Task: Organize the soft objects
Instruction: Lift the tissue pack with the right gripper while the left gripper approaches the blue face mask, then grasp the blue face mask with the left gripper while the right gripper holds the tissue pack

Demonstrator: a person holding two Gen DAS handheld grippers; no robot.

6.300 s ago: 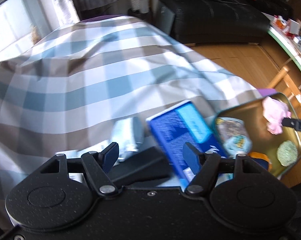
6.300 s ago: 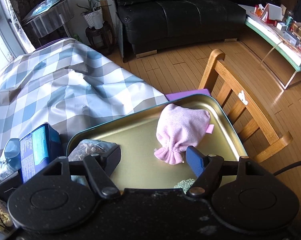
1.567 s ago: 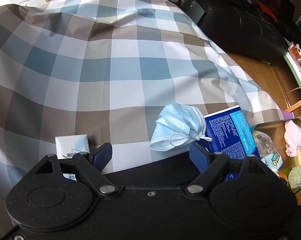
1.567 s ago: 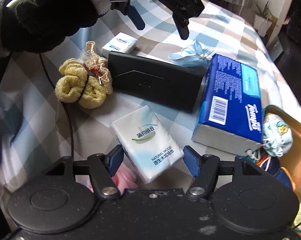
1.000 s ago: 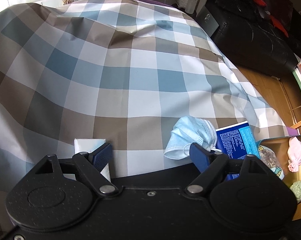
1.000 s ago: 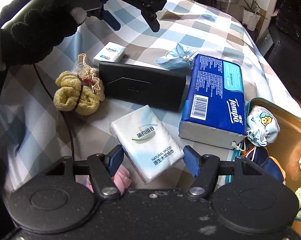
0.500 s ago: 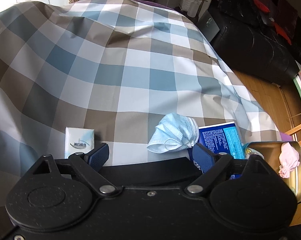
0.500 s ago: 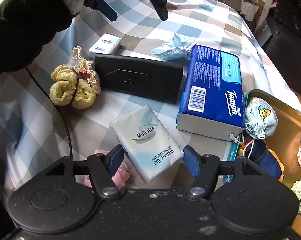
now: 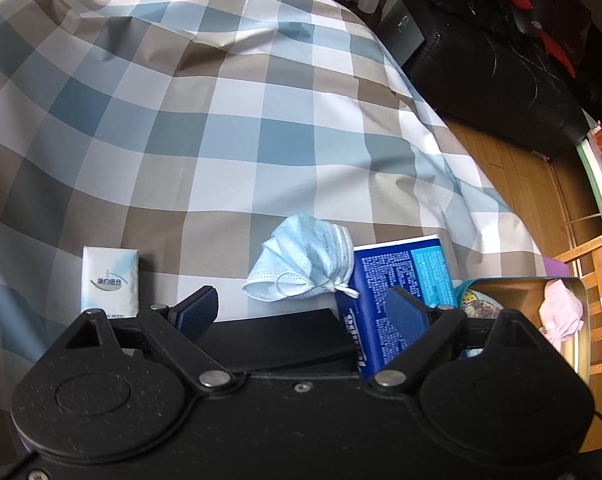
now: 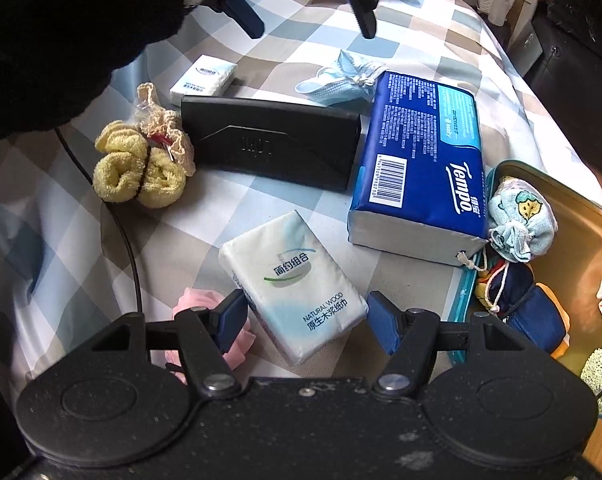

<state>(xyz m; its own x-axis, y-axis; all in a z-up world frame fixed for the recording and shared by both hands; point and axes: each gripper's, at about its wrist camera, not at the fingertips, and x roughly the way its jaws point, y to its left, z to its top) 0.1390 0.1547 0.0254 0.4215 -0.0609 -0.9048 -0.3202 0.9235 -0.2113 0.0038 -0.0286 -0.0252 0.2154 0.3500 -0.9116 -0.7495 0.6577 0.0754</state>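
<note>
My right gripper [image 10: 307,318] is shut on the near end of a white tissue pack [image 10: 297,280], held just above the checked cloth. A pink cloth [image 10: 205,320] lies under its left finger. My left gripper [image 9: 301,312] stands open with nothing between its fingers, above the black box [image 9: 277,332]. Just beyond its tips lie a crumpled blue face mask [image 9: 305,268] and a small tissue pack [image 9: 109,280]. The right wrist view shows the left gripper [image 10: 305,16] in a black-gloved hand [image 10: 61,20], over the mask [image 10: 341,80].
A blue Tempo tissue pack [image 10: 421,160] lies beside the black box [image 10: 273,144]. A yellow towel roll [image 10: 137,172] and a crochet piece [image 10: 161,128] sit left. The metal tray [image 10: 581,216] at the right holds several pouches and a green scrubber [image 10: 601,376]. A wooden chair [image 9: 597,280] stands beyond.
The left gripper's jaws have spread wider, and it has shifted so the mask now sits between its fingertips in view. The right gripper has kept still with the white pack.
</note>
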